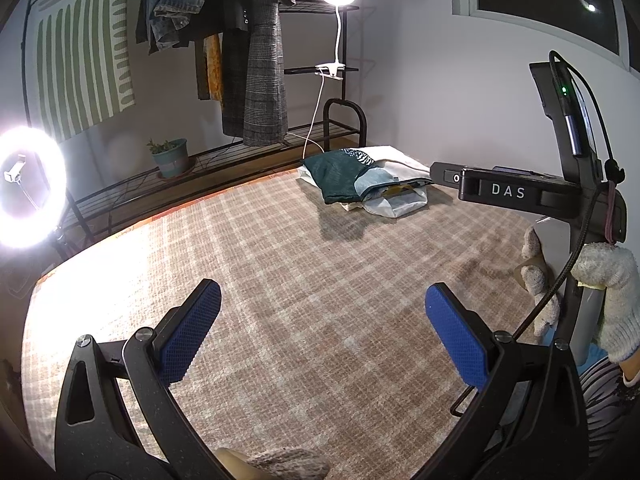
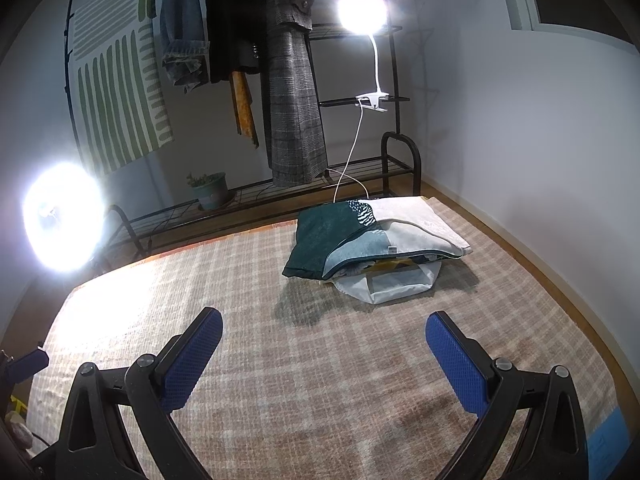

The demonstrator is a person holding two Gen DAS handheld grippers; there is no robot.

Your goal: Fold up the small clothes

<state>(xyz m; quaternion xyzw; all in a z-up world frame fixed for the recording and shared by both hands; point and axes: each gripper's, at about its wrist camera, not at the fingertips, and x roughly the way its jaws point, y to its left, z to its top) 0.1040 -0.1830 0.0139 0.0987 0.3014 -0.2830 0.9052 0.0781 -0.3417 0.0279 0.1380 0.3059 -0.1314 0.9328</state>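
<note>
A pile of folded small clothes (image 1: 360, 178) (image 2: 360, 236), dark green, pale blue and white, lies at the far side of a checked rug (image 1: 280, 280) (image 2: 320, 360). A white piece (image 2: 394, 282) sticks out under the pile. My left gripper (image 1: 322, 308) is open and empty, held above the bare rug well short of the pile. My right gripper (image 2: 324, 334) is open and empty, also above the rug, nearer the pile. In the left wrist view the right gripper's black body (image 1: 520, 194) and a gloved hand (image 1: 612, 292) show at the right.
A black clothes rack (image 2: 360, 100) with hanging coats and jeans stands behind the rug. A ring light (image 1: 24, 188) glares at the left and a clip lamp (image 2: 362, 12) shines on the rack. A potted plant (image 2: 210, 190) sits on the rack's low shelf. A white wall runs along the right.
</note>
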